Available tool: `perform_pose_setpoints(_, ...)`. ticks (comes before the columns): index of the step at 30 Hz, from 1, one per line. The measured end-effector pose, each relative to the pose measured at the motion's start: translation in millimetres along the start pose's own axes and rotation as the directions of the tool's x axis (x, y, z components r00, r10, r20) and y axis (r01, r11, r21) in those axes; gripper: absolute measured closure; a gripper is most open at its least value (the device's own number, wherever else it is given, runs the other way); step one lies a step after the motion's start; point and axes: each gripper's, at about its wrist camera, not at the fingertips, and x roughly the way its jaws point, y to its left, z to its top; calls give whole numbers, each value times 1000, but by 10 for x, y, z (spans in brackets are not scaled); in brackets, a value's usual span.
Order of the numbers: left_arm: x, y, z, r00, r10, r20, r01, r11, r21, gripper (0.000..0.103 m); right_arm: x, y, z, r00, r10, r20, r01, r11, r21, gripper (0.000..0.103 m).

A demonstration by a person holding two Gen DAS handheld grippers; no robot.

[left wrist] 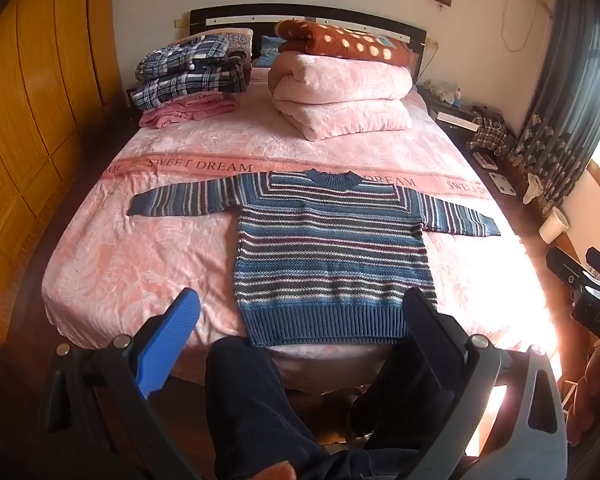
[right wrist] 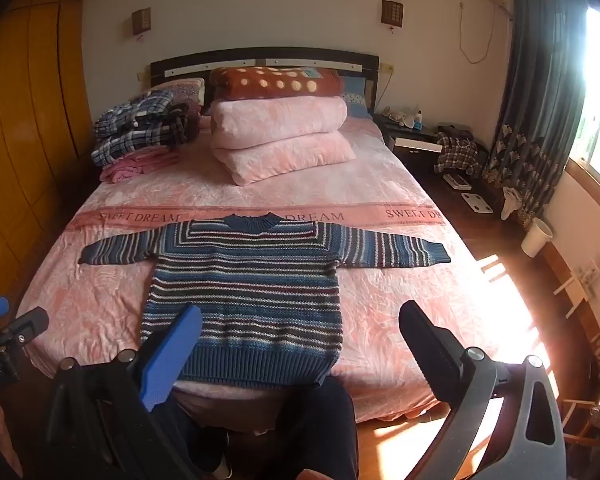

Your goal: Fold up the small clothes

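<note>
A small blue striped knit sweater (left wrist: 332, 248) (right wrist: 248, 292) lies flat on the pink bed, face up, with both sleeves spread out sideways and its hem at the near edge. My left gripper (left wrist: 300, 304) hangs open in front of the hem, off the cloth, with nothing between its blue and black fingers. My right gripper (right wrist: 300, 320) is open too and holds nothing; it hovers above the sweater's lower right part. The other tool shows at the right edge of the left wrist view and at the left edge of the right wrist view.
Folded plaid and pink clothes (left wrist: 188, 80) are stacked at the back left of the bed. A folded pink quilt (left wrist: 340, 96) with a spotted brown blanket sits at the back middle. A wooden wardrobe (left wrist: 32, 100) is left; a nightstand (right wrist: 412, 136) and curtains are right. A person's dark trouser legs (left wrist: 252, 400) stand at the bed's foot.
</note>
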Motion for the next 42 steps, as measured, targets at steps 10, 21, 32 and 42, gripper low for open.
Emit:
perform_pose_setpoints(10, 9, 2, 2, 1000, 2, -12, -2, 1000, -2, 3, -32, -7, 5, 1000, -9, -5, 9, 1000, -7, 4)
perform_pose_setpoints(21, 14, -16, -19, 1000, 6, -12, -6, 1000, 1, 3, 25, -26, -33, 1000, -12, -9, 12, 1000, -6, 4)
perform_pose_setpoints(32, -39, -41, -22, 1000, 27, 9, -27, 1000, 1, 3, 28, -18, -27, 1000, -10, -10, 10, 1000, -8, 4)
perform_pose_setpoints(42, -43, -51, -17, 1000, 28, 9, -28, 1000, 2, 3, 25, -21, -35, 1000, -9, -9, 9, 1000, -8, 4)
